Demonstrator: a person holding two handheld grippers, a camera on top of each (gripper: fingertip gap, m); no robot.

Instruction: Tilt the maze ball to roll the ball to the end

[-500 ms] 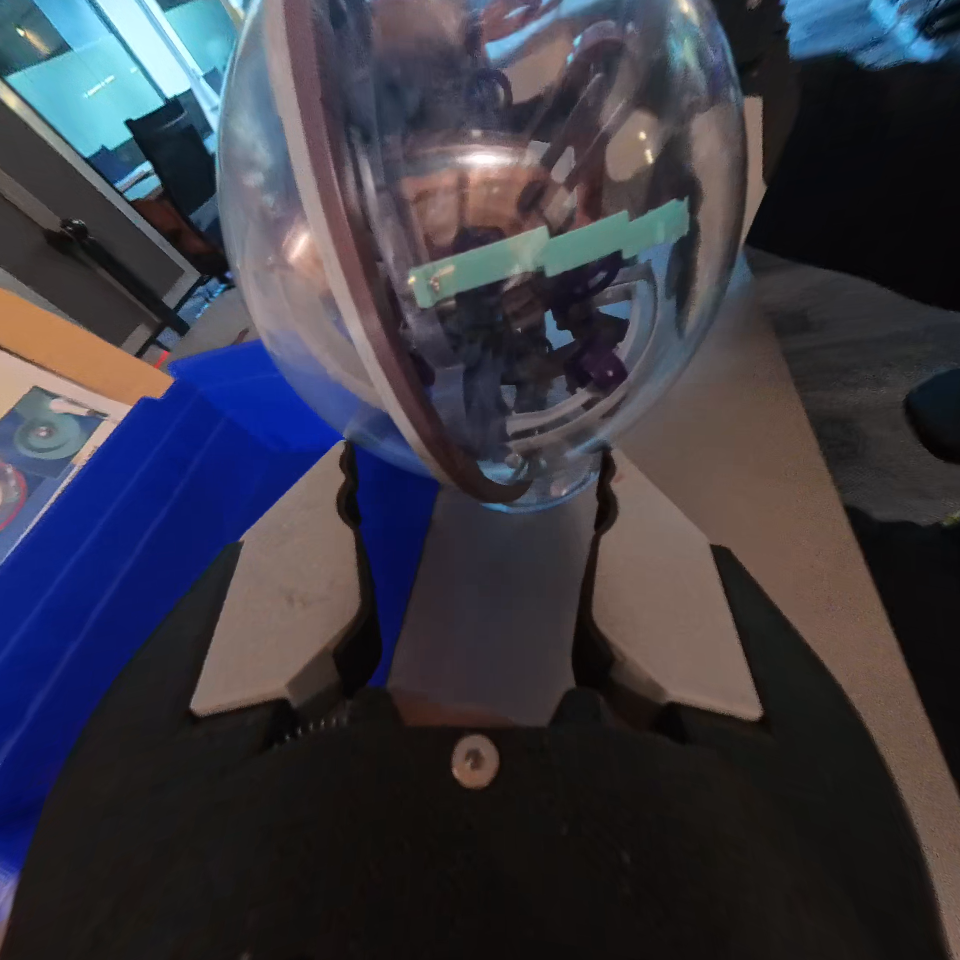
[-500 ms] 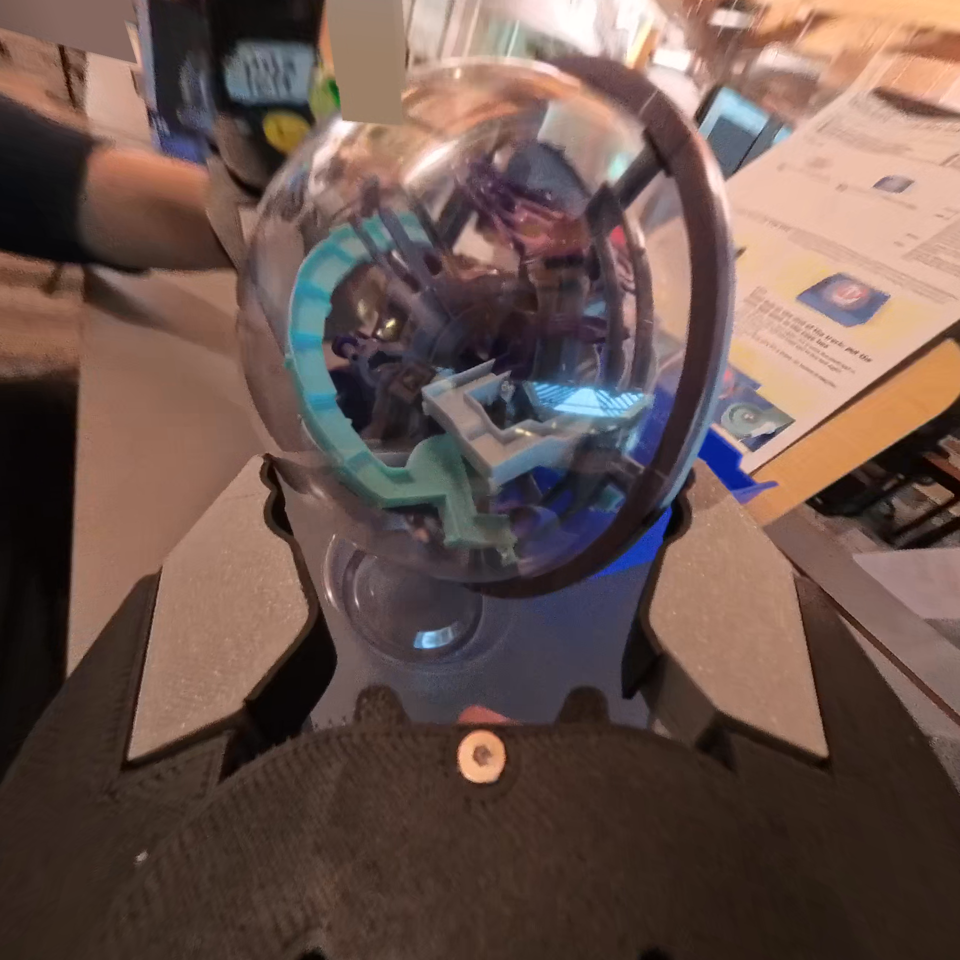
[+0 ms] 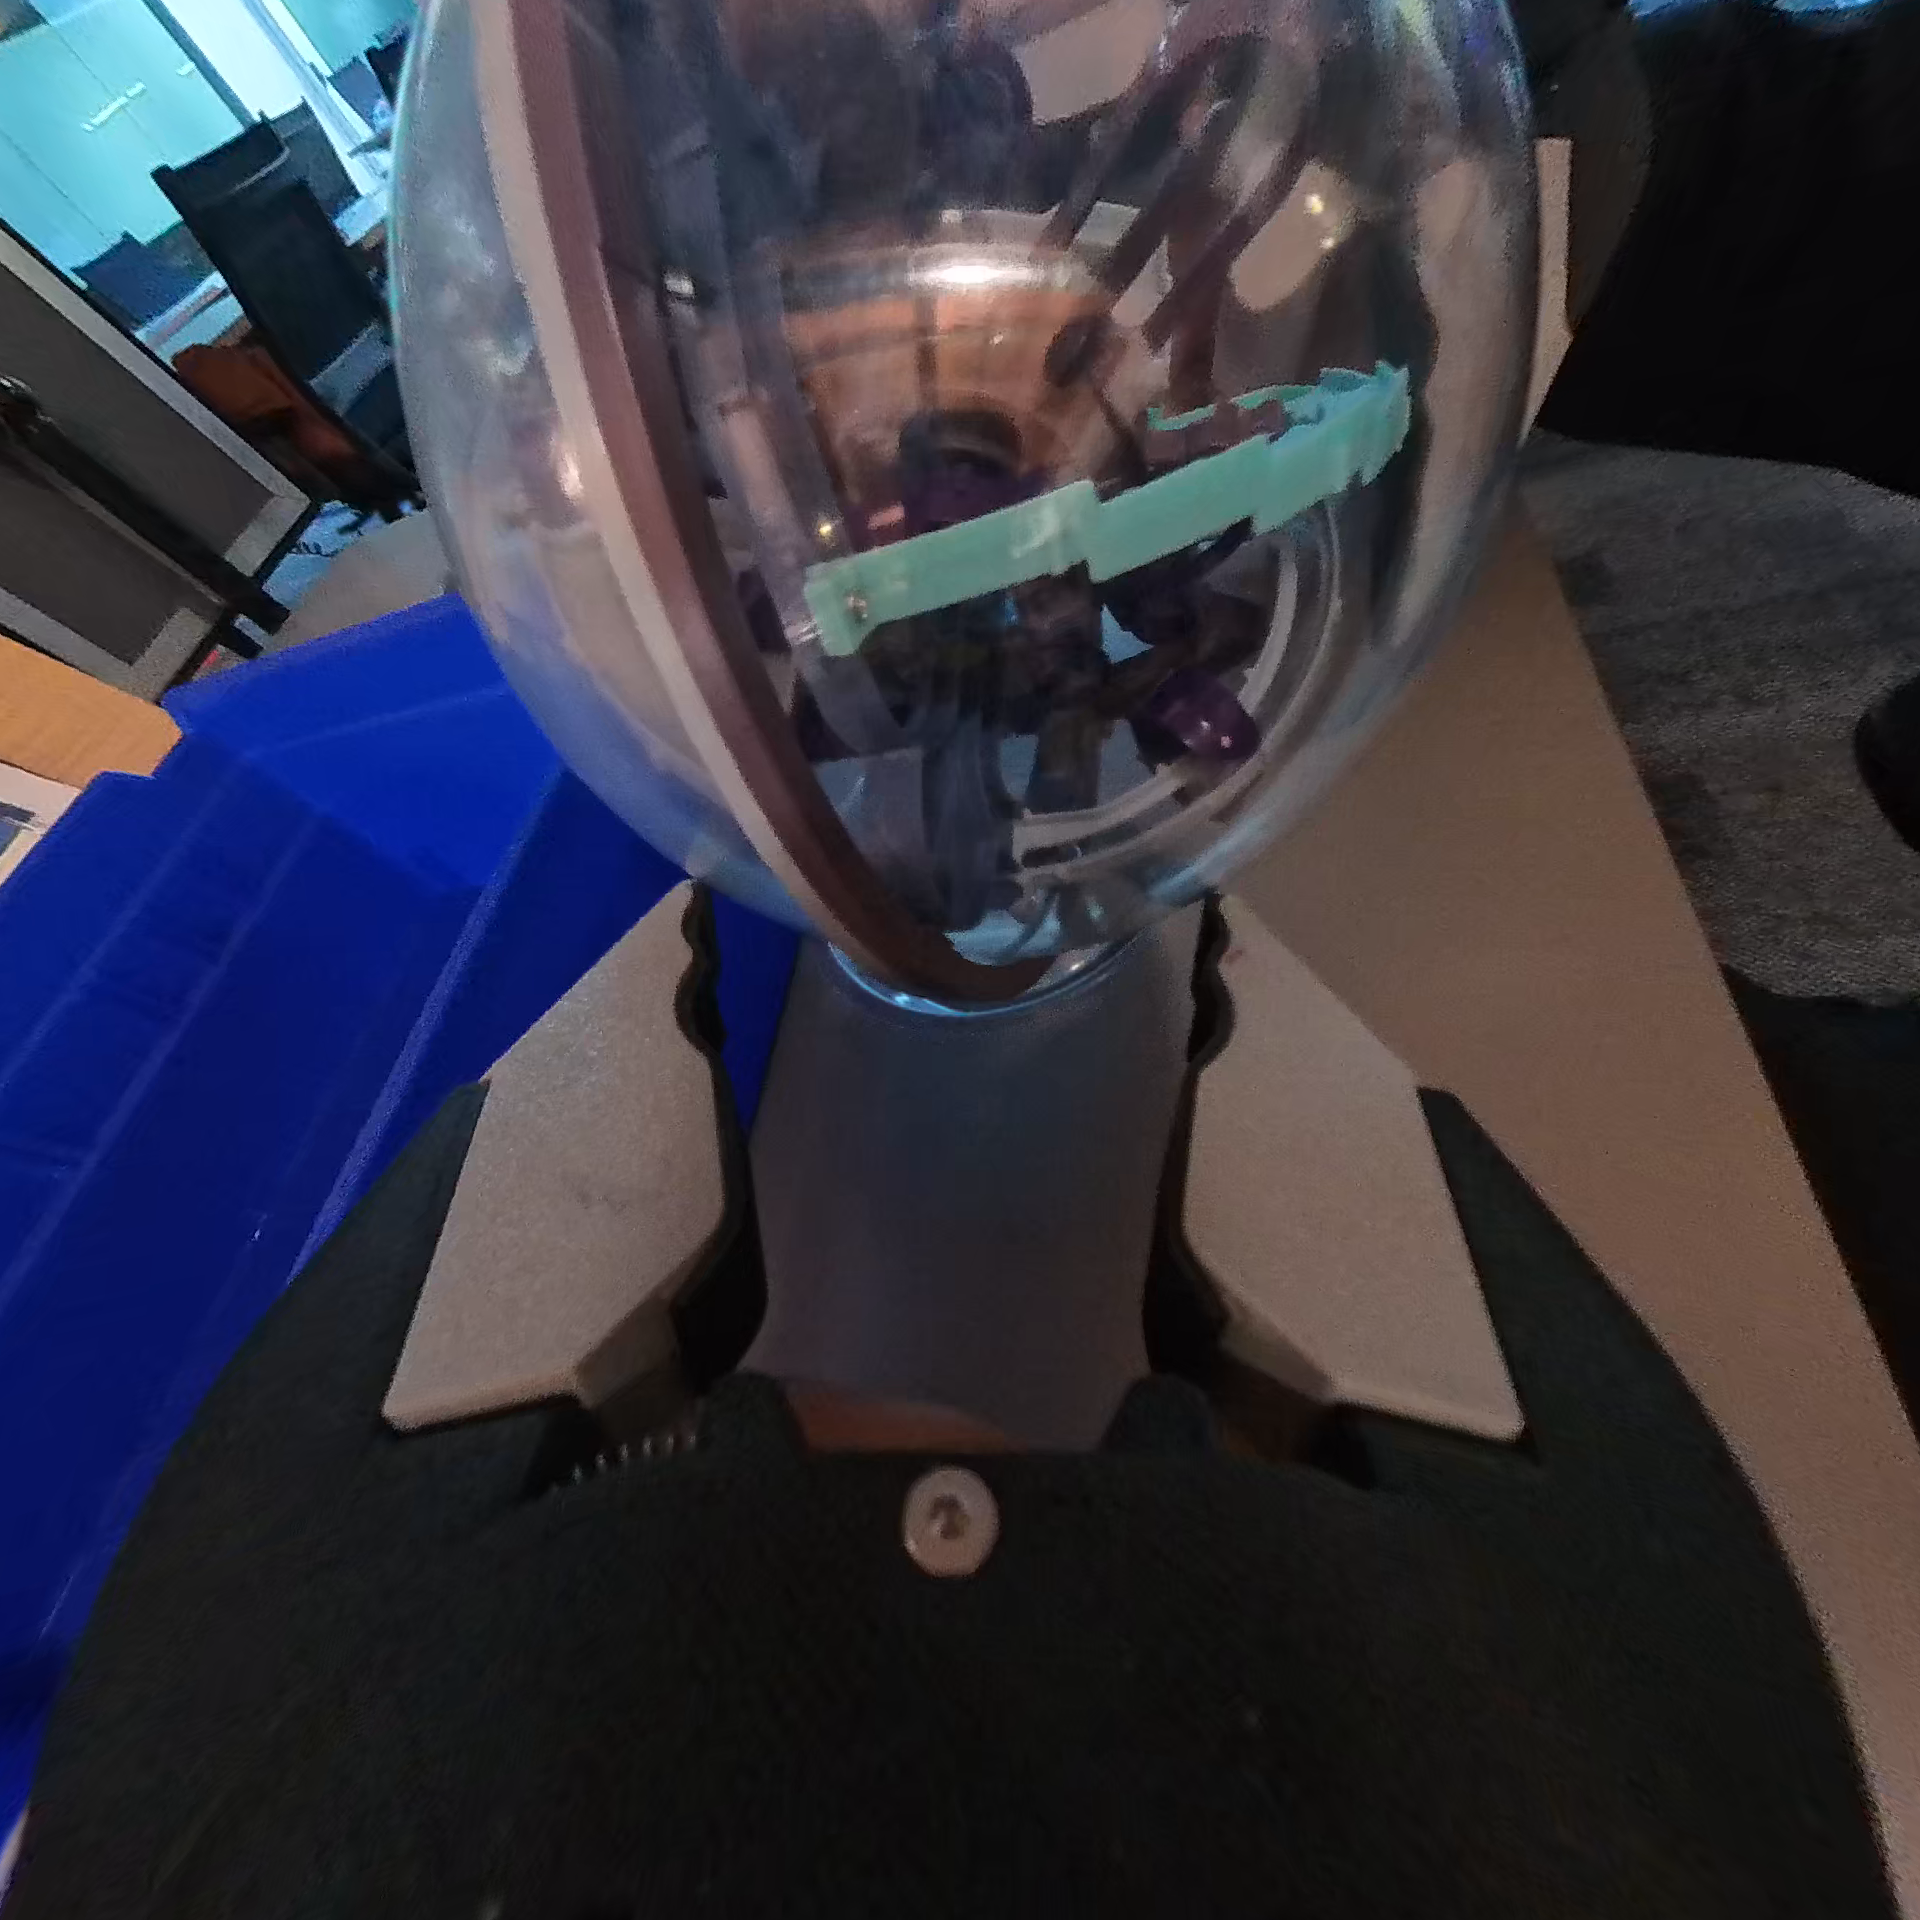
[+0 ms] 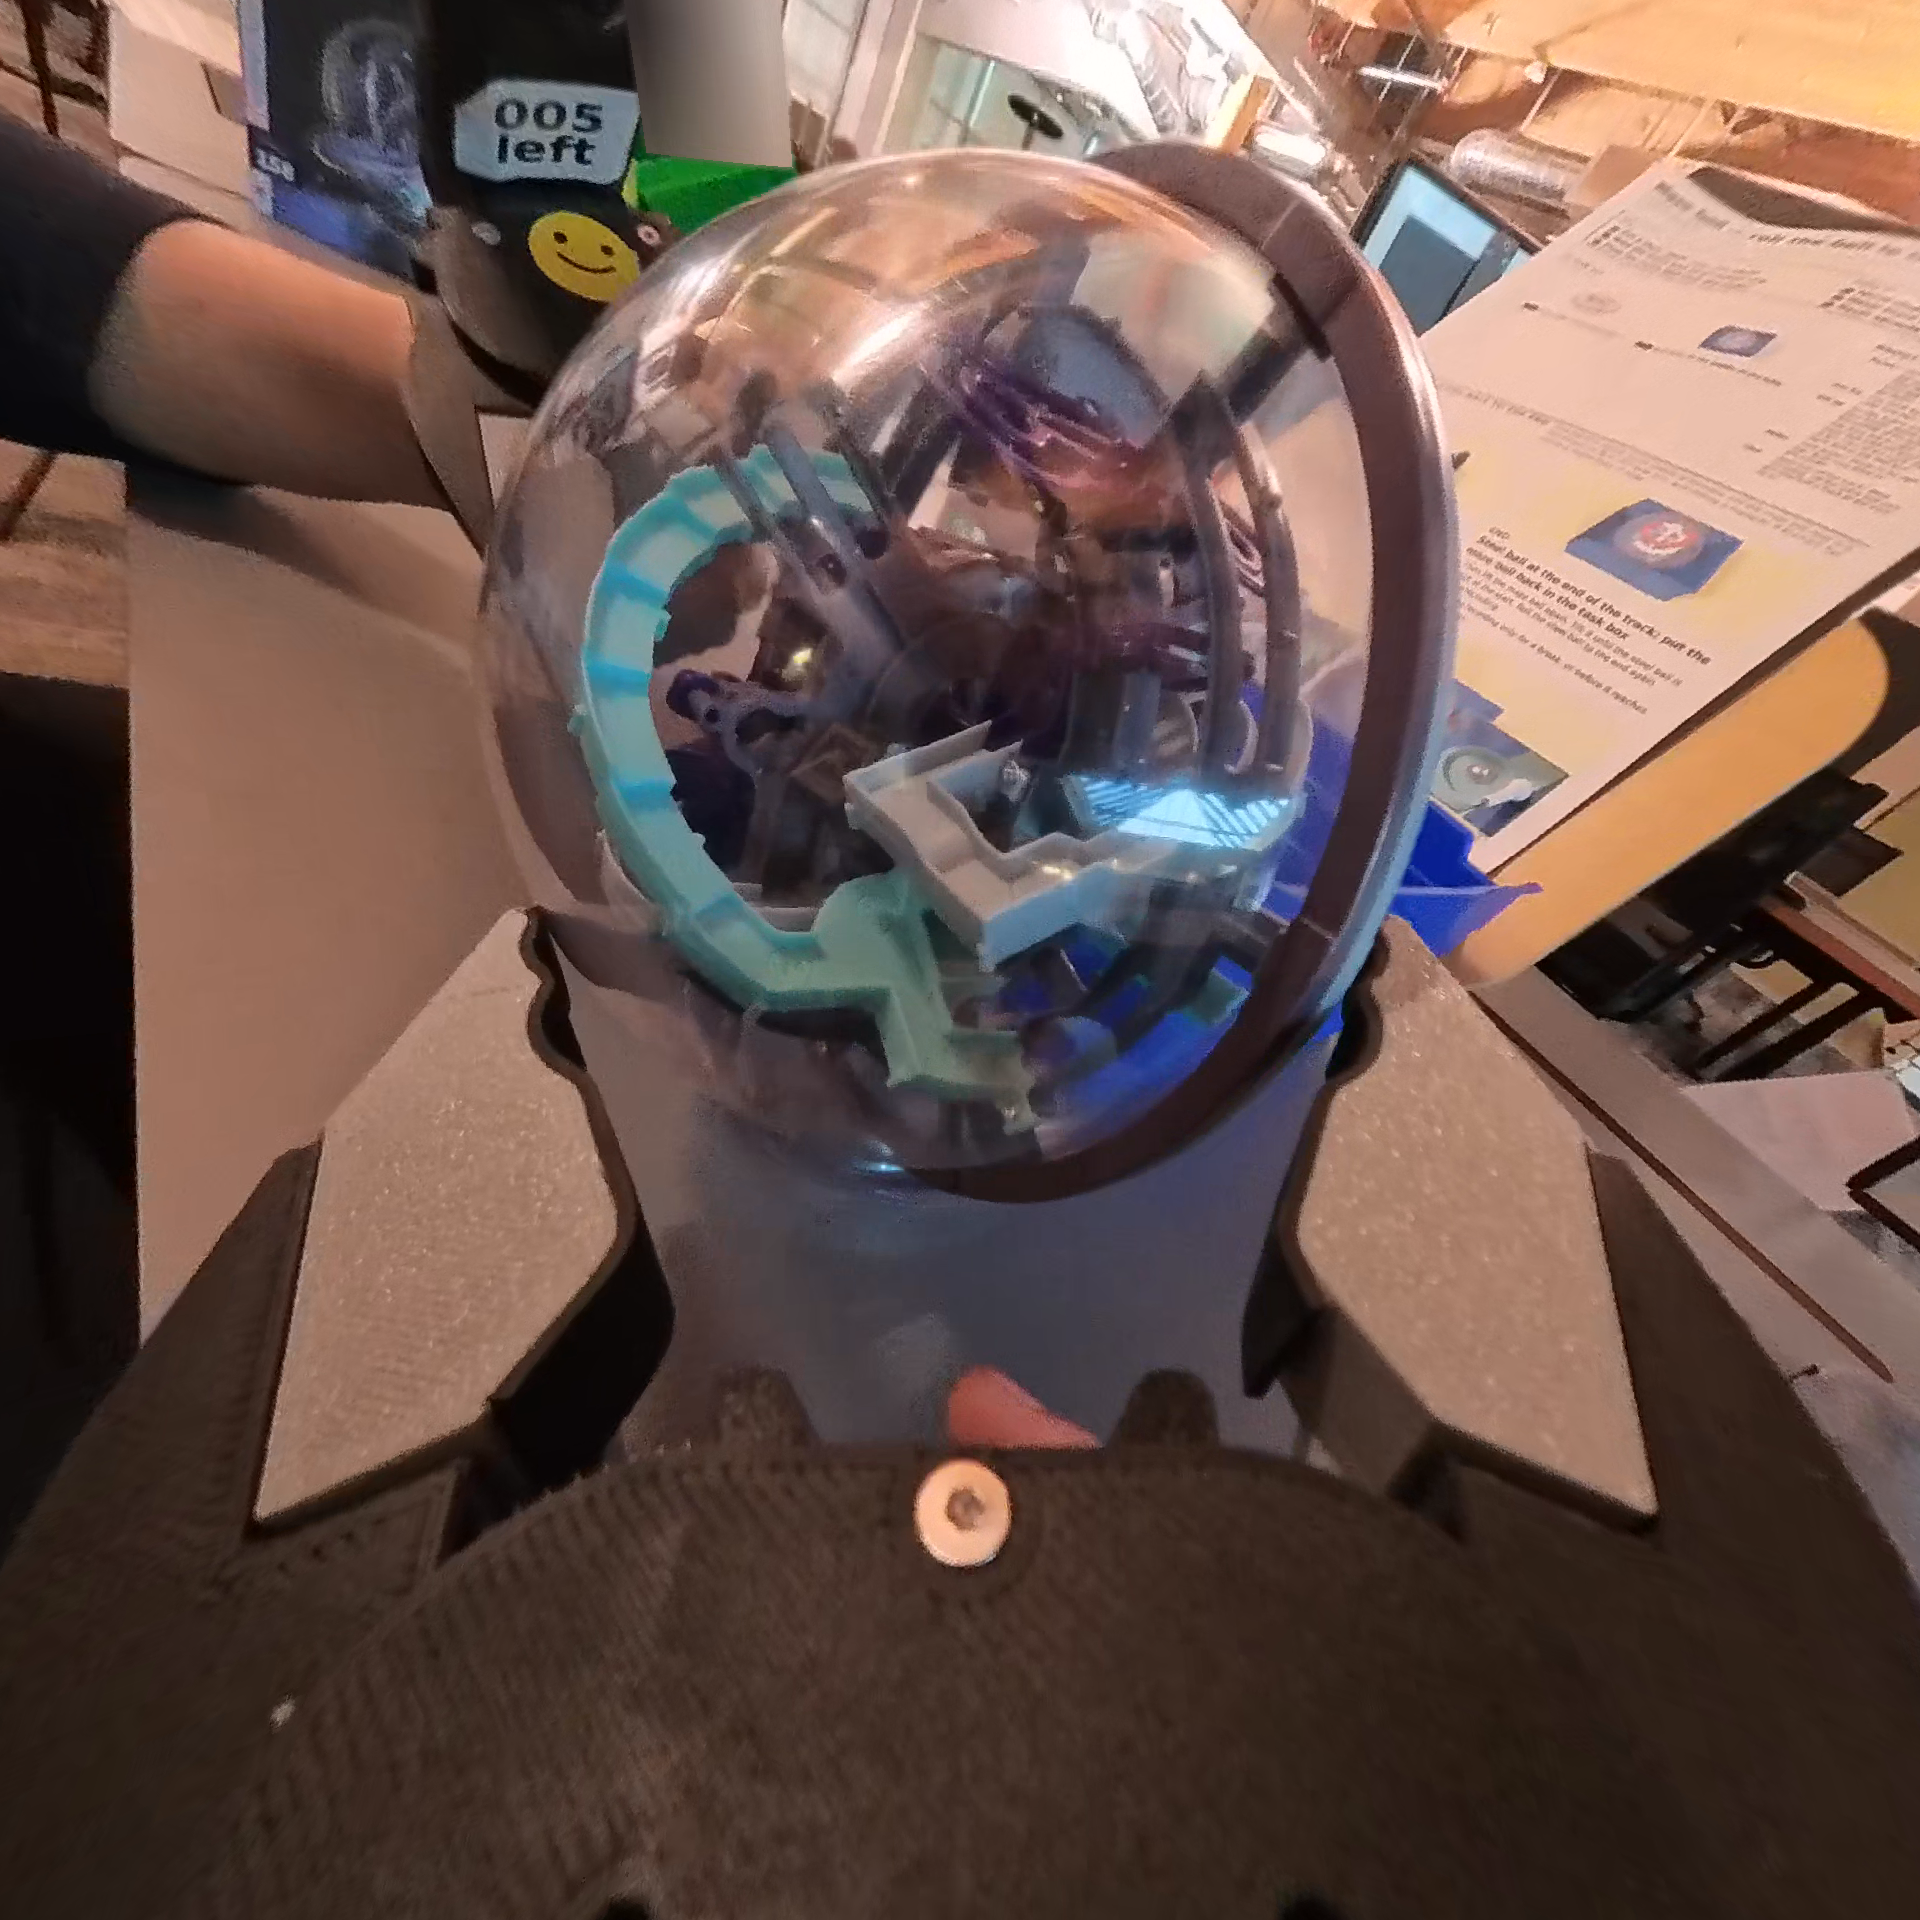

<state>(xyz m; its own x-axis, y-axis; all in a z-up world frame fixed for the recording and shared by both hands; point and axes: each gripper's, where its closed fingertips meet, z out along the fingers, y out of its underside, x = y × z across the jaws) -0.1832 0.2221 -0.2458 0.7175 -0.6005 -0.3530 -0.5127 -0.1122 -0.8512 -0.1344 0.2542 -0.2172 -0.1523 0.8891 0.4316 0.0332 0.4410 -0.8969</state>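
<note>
The maze ball (image 4: 956,665) is a clear plastic sphere with a dark brown band around its seam, and it is held up between both tongs above the grey worktop (image 3: 1455,935).

In the right wrist view, the right tongs (image 4: 940,966) stand wide and grip the sphere across its lower part: the left fingertip (image 4: 540,956) is against the clear shell, and the right fingertip (image 4: 1361,997) meets the brown band. Inside the sphere a turquoise curved track (image 4: 634,748) bends down into a green stepped piece, and next to it lies a pale grey angular track (image 4: 966,842). A small shiny steel ball (image 4: 1060,871) seems to rest in this grey track, although the view is a little blurred there.

In the left wrist view, the left tongs (image 3: 951,935) are closed on the lowest part of the same sphere, with one fingertip (image 3: 701,935) at each side touching the shell. The brown band runs diagonally down to the gap between the fingers. A mint green track (image 3: 1101,530) crosses the inside of the sphere.

A blue bin (image 3: 260,883) stands at the left of the worktop. In the right wrist view, an instruction sheet (image 4: 1662,436) lies on an orange-brown board at the right. A person's arm in a dark sleeve (image 4: 208,353) reaches in from the left behind the sphere, holding the other black tool.
</note>
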